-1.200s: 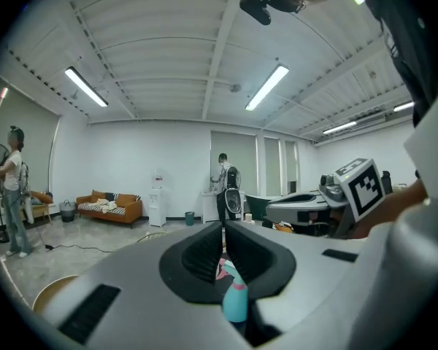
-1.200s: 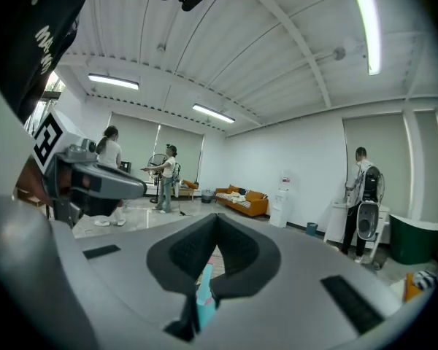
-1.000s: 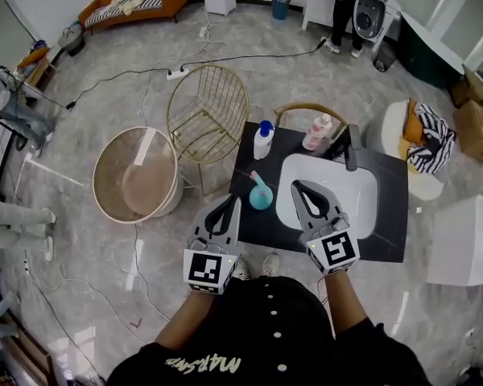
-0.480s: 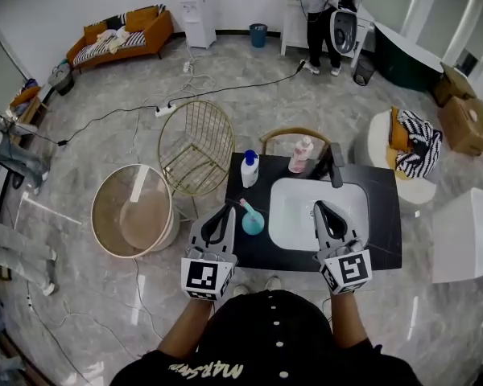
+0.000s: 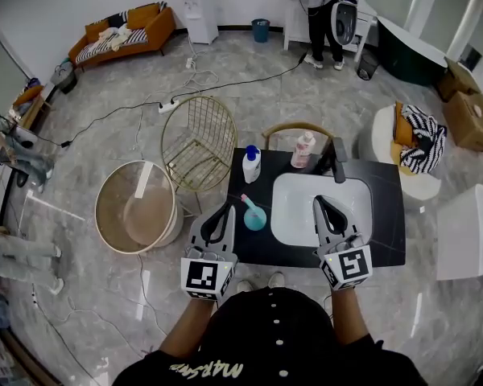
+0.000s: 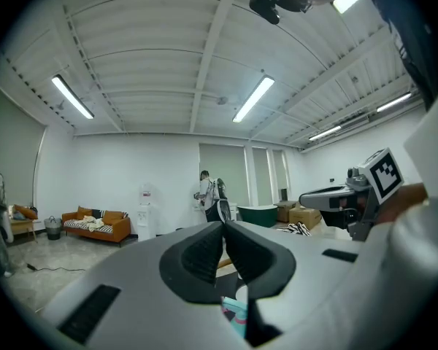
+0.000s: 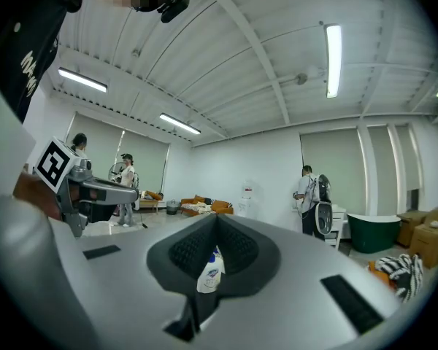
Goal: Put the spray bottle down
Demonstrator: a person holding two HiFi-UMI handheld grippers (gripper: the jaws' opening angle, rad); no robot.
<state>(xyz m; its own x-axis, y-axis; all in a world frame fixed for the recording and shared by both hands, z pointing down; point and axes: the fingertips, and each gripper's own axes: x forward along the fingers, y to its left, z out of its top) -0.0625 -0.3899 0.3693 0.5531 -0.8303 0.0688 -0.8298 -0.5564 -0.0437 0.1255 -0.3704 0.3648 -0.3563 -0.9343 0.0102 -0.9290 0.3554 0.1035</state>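
The teal spray bottle point(image 5: 254, 215) with a pink nozzle stands upright on the black counter point(image 5: 386, 215), just left of the white sink point(image 5: 288, 213). Neither gripper touches it. My left gripper point(image 5: 225, 209) hovers a little to its left, jaws shut and empty. In the left gripper view a sliver of the spray bottle point(image 6: 235, 316) shows below the shut left gripper point(image 6: 223, 225). My right gripper point(image 5: 320, 205) hangs over the sink, shut with nothing in it. The shut right gripper point(image 7: 217, 217) points level at a white bottle point(image 7: 210, 271).
A white bottle with a blue cap point(image 5: 251, 165), a pink bottle point(image 5: 303, 149) and a black faucet point(image 5: 338, 159) stand along the counter's far edge. A gold wire chair point(image 5: 200, 141) and a round glass table point(image 5: 137, 206) stand to the left. A person point(image 5: 326, 10) stands far back.
My right gripper has moved right, away from the spray bottle and out over the sink. The left gripper has hardly shifted. The bottle stays put on the counter.
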